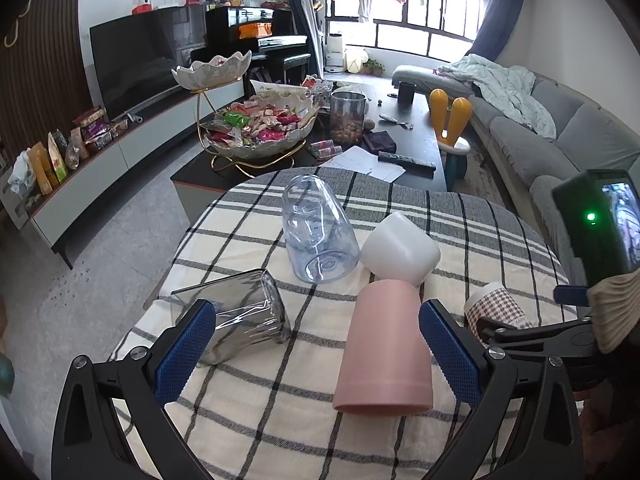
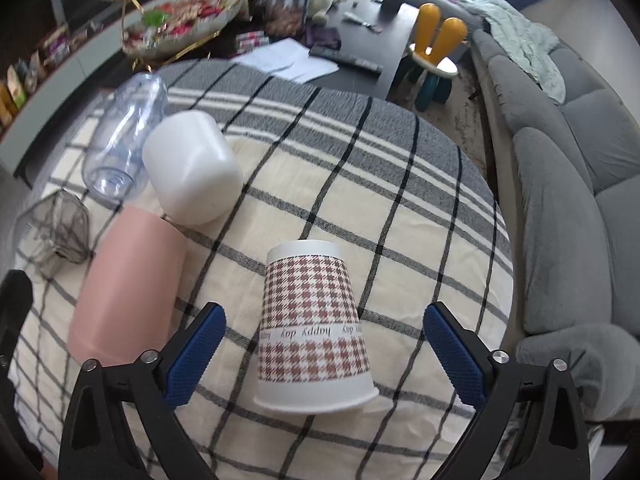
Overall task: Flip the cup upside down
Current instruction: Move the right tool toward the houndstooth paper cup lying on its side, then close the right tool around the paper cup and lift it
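Looking through the left wrist view: left tool (image 1: 316, 354) wide open, empty, low over the checked cloth on the counter (image 1: 248, 432). Pink cup (image 1: 386, 344) stands rim-down between its pads, nearer the right pad, not touched. Smoky square glass (image 1: 236, 320) by the left pad, rim-down too it seems. Clear blue cup (image 1: 318, 232) and white cup (image 1: 400, 250) further off, both base-up. Paper cup partly hidden behind the right tool's frame at right.

Right wrist view: right tool (image 2: 324, 354) fully spread, holding nothing. Houndstooth paper cup (image 2: 314, 328) sits between the pads, clear gaps both sides, mouth down on the cloth, "happy day" text inverted. Pink cup just to its left, white cup beyond.

Judgement: every cup looks already inverted, so the flip seems done or nearly. To finish well, back the tool straight out without closing; paper cup is light, and a pad brushing it would tip it.
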The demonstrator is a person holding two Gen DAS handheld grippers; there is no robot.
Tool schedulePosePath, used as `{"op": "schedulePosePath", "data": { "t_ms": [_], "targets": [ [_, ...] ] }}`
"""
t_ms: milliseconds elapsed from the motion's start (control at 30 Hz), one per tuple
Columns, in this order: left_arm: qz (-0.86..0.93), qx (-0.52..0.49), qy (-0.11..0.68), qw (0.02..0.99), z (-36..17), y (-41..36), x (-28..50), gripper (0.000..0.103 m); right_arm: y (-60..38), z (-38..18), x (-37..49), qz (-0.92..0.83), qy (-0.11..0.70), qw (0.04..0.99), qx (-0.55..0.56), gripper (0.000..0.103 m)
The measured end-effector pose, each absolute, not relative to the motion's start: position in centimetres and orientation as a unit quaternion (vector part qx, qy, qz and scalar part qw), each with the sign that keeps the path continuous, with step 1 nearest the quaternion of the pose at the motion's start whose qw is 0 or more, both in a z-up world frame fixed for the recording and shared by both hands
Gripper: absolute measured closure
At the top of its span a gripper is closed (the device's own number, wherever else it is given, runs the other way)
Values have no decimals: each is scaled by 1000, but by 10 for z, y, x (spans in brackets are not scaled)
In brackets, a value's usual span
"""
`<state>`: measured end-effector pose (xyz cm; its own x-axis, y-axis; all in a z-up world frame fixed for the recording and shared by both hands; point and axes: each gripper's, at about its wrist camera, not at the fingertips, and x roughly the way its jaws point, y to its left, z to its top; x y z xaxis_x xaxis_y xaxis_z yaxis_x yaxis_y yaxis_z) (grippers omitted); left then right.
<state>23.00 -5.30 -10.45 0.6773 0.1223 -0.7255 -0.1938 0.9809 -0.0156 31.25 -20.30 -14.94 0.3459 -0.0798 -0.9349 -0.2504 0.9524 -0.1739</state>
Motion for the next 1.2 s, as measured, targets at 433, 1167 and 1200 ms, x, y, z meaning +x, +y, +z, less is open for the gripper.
{"op": "schedulePosePath", "data": {
  "t_ms": [433,1167,1200],
  "targets": [
    [81,-48,409,908,-115,-50,248,0,-193,-169,334,67,612,769,-171,26],
    [60,-52,374,924,-56,-30,198,0,-195,-83,282,45,552,826,-106,46],
    [59,-52,371,925,-52,-26,192,0,-194,-77,277,45,549,829,-101,46]
  ]
}}
